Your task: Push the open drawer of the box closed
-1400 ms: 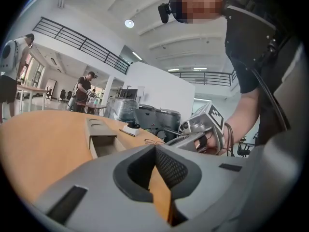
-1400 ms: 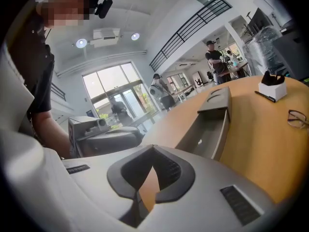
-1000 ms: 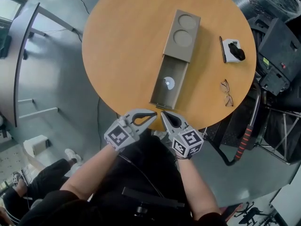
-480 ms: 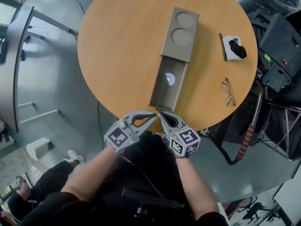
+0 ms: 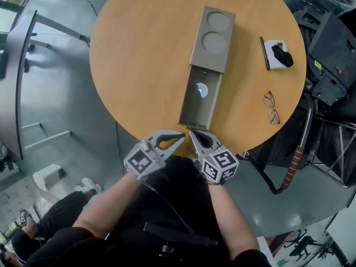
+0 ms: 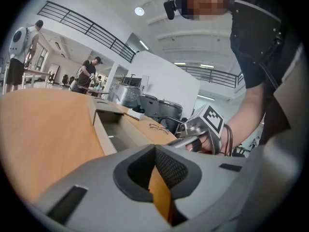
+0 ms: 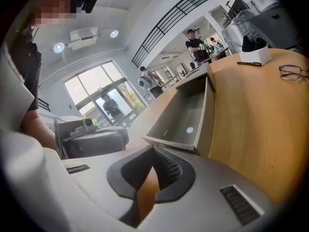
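Note:
A long grey box [image 5: 214, 38] with two round recesses lies on the round wooden table [image 5: 144, 54]. Its drawer [image 5: 200, 102] stands pulled out toward me, with a small white disc [image 5: 201, 90] inside. My right gripper [image 5: 192, 132] is shut and empty, its tip just in front of the drawer's front panel [image 7: 174, 144] at the table's near edge; I cannot tell whether it touches. My left gripper [image 5: 181, 136] is shut and empty beside it, slightly left of the drawer. In the left gripper view the drawer [image 6: 113, 134] runs away ahead, with the right gripper [image 6: 186, 140] alongside.
A pair of glasses [image 5: 270, 108] lies right of the drawer. Farther back on the right are a white holder with a black object [image 5: 276, 55] and a pen [image 5: 262, 56]. Black equipment and a chair crowd the floor beyond the table's right edge.
Almost nothing. Both grippers stay shut at the table's near edge by the drawer's front; the view has shifted slightly.

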Motion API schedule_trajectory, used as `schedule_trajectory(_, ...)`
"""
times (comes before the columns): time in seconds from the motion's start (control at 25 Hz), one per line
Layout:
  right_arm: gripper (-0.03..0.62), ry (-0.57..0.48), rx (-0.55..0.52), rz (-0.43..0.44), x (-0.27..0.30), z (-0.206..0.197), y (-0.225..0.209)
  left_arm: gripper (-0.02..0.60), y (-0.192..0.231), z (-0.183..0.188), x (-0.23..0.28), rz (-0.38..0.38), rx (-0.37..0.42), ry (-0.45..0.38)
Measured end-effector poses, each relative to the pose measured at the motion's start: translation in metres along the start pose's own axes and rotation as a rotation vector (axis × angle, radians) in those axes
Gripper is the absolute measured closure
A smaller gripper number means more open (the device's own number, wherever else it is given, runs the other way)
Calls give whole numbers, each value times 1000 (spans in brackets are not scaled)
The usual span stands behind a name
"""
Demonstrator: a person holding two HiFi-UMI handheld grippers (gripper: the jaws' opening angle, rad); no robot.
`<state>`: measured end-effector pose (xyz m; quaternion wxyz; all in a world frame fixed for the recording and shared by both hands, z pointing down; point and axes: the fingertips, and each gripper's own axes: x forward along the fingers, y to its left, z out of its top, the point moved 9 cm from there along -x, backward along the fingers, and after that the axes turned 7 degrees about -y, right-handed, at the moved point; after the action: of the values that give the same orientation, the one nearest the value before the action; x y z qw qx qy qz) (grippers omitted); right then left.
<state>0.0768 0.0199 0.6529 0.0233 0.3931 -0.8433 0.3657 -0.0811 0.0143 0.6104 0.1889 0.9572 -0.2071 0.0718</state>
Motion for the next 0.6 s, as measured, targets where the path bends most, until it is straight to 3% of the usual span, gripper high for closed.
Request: schedule_trajectory(0.6, 580, -10, -12, 1, 23, 25, -12, 551, 30, 13, 17, -19, 0, 19)
